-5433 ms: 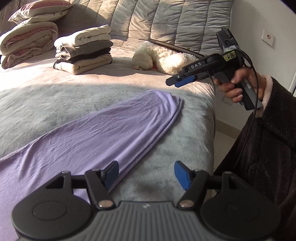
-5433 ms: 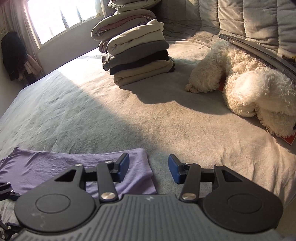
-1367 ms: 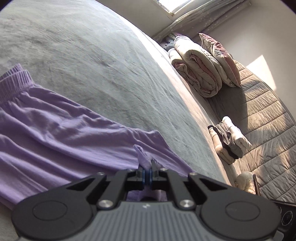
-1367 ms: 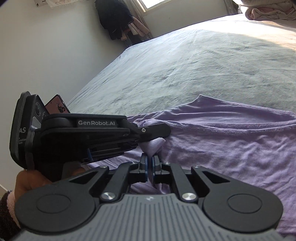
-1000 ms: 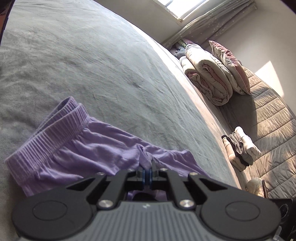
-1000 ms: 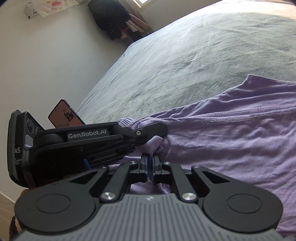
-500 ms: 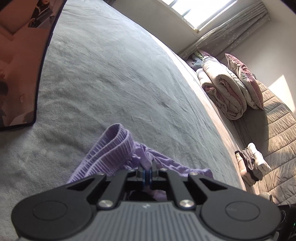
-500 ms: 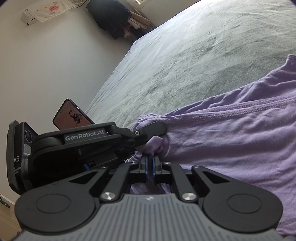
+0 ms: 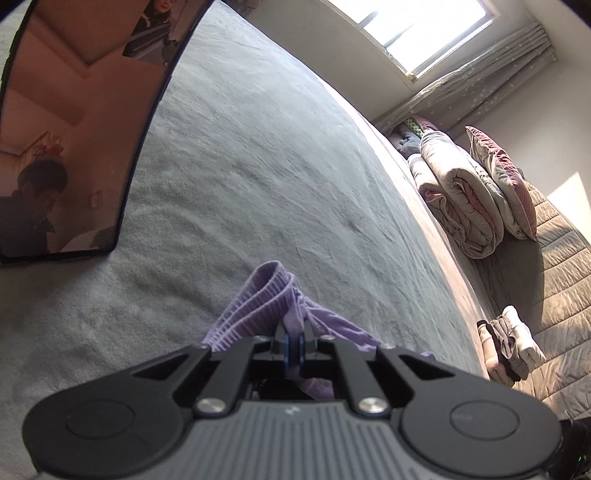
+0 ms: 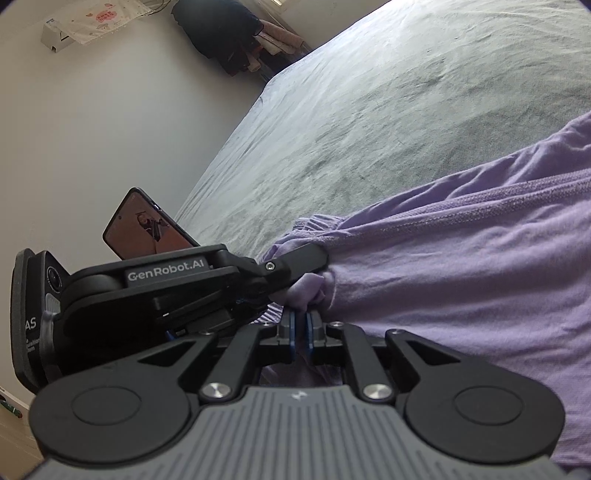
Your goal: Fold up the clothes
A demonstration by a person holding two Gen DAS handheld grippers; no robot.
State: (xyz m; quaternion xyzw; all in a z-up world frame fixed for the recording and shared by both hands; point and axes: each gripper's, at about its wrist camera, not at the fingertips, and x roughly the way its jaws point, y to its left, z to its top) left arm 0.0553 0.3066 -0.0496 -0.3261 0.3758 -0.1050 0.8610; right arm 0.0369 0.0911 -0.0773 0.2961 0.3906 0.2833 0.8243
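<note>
Purple garment (image 10: 461, 280): soft knit, ribbed waistband (image 9: 255, 306) toward 11 o'clock. L gripper (image 9: 294, 341) pinching it; R gripper (image 10: 301, 328) jaws just easing apart, narrow gap, fabric between.

the grey bedspread (image 9: 258, 177) covers the whole bed. a phone (image 10: 147, 229) stands tilted near its edge, screen lit. at the far end of the bedspread lie a rolled duvet (image 9: 461, 206) and a pillow (image 9: 498, 181) leaning on it, with a small stack of folded clothes (image 9: 513, 347) nearer. beyond the bedspread, a window (image 9: 424, 29), curtain (image 9: 480, 88), and dark clothes hanging (image 10: 221, 26).
</note>
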